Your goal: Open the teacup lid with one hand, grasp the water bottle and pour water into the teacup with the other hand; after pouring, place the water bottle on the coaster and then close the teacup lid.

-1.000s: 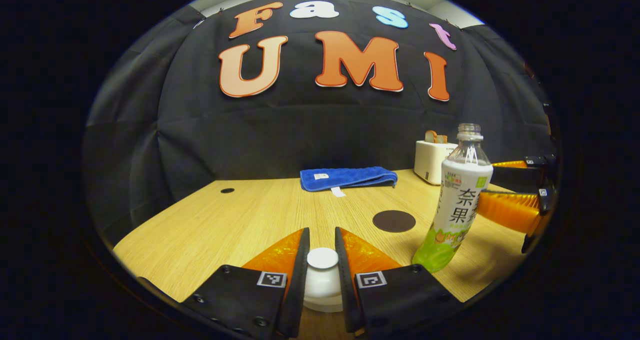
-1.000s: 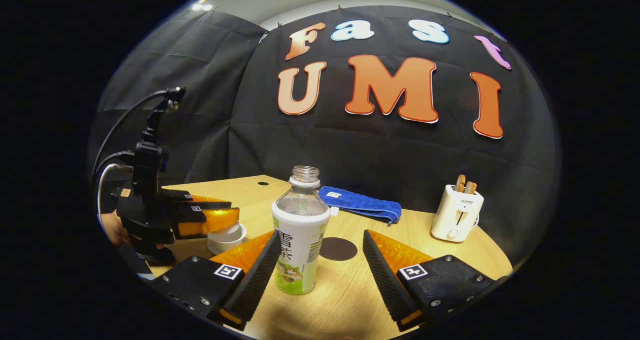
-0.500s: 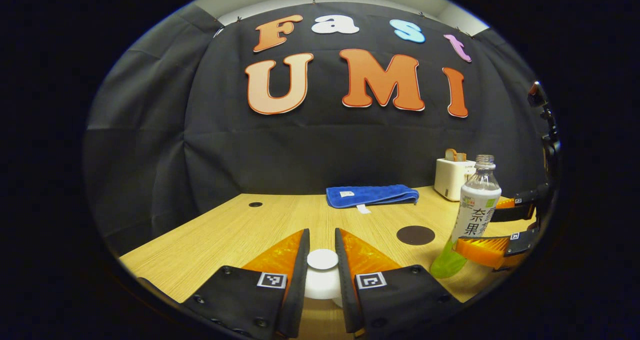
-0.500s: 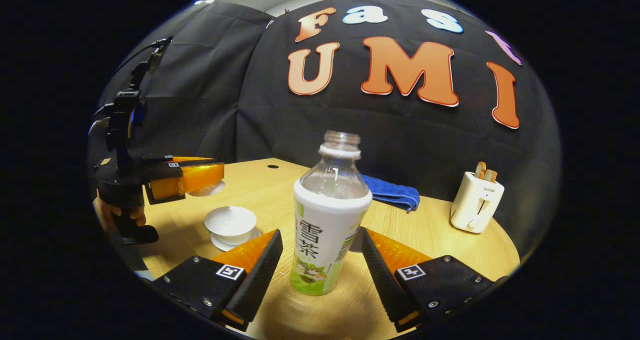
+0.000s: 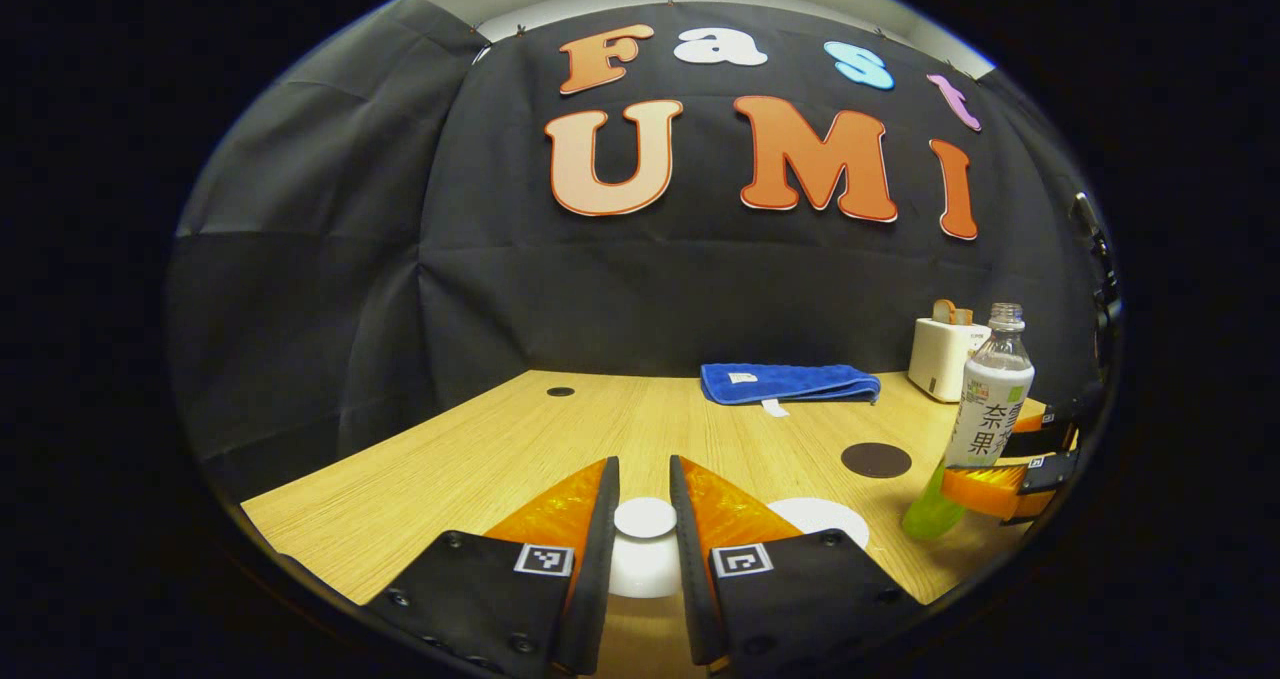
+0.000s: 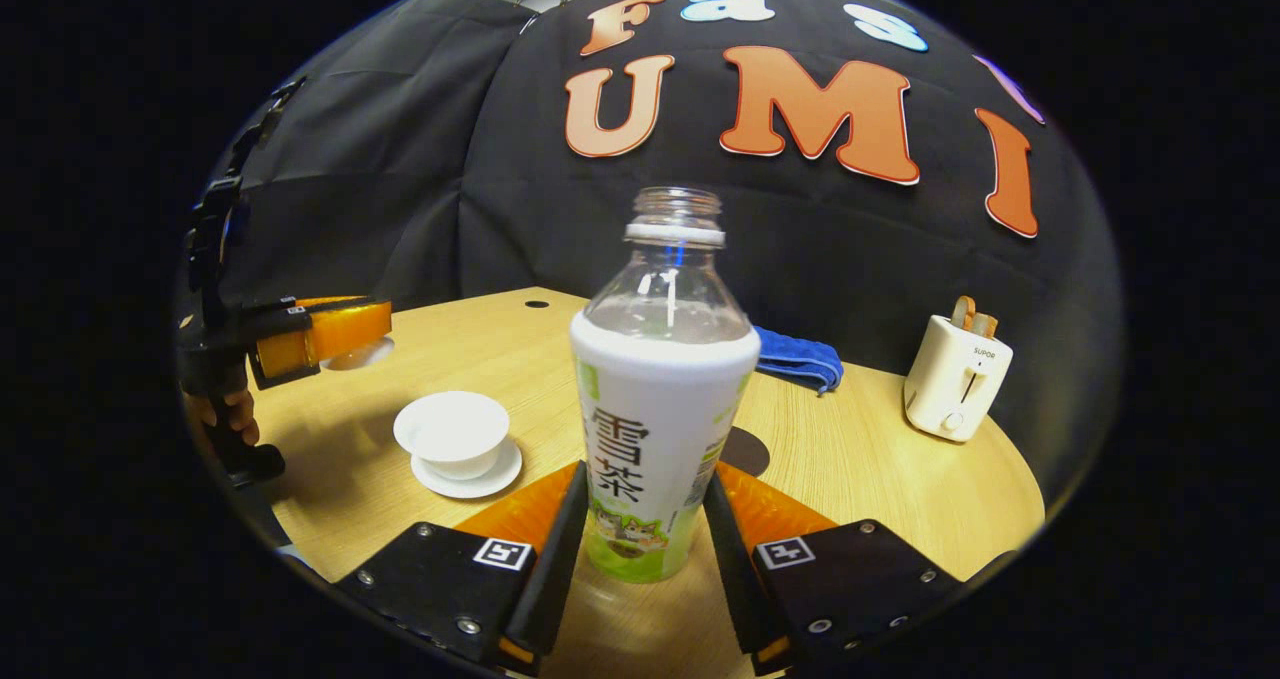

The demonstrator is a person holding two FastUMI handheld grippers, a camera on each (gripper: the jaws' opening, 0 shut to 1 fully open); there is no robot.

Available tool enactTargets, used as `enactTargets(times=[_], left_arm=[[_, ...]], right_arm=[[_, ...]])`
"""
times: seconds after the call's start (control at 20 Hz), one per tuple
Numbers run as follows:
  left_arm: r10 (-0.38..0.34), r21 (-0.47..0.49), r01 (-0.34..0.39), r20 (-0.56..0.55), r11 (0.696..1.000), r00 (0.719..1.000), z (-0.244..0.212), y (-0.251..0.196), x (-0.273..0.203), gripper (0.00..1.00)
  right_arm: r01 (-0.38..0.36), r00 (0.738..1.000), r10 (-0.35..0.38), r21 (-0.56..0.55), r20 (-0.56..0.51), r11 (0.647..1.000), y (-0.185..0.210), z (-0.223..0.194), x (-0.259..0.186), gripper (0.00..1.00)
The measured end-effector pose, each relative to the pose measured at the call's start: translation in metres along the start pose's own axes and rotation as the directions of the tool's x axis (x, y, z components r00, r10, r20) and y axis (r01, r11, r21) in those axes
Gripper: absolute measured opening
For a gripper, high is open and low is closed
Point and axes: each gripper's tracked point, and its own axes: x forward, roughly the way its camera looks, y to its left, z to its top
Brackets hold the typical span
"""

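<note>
Right gripper view puts the water bottle (image 6: 660, 399) upright on the table (image 6: 880, 479), uncapped, with the right gripper (image 6: 640, 549) closed around its lower body: both fingers press the label from either side. Left of the bottle, well apart from it, the teacup (image 6: 452, 433) sits open on its saucer (image 6: 468, 474). Beyond the teacup the left gripper (image 6: 320, 331) hangs in the air with the lid (image 6: 358, 357) in its jaws, a hand (image 6: 225, 411) on the grip below. In the left gripper view those fingers pinch the lid's knob (image 5: 645, 517), and the teacup rim (image 5: 820, 515) shows just right of them.

Judging by this, the lid is off and the bottle grasp is just made, so lifting and pouring comes next. That calls for raising the bottle, carrying it left over the teacup and tipping the neck down slowly, since the open mouth would spill at a sharp tilt.

Just behind the bottle lies the dark coaster (image 6: 745, 451), partly hidden. Farther behind it is a blue towel (image 6: 800, 359), and to its right a toaster (image 6: 955, 379) near the table's far edge. Between bottle and teacup the tabletop looks open; the raised lid sits beside that path, so the pour should come from the bottle's side.
</note>
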Motion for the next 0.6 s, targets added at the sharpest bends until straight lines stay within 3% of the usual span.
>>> enactTargets(times=[0.35,0.6], left_arm=[[0.059,-0.023,-0.059,0.003,0.998,0.998,-0.003,0.032,-0.009,0.36],[0.074,-0.028,-0.075,-0.007,0.997,0.997,-0.008,0.045,-0.011,0.36]], right_arm=[[0.089,0.996,-0.091,-0.160,-0.002,0.983,-0.015,0.012,0.002,0.62],[0.152,0.987,-0.157,-0.361,0.016,0.920,-0.020,0.022,-0.002,0.65]])
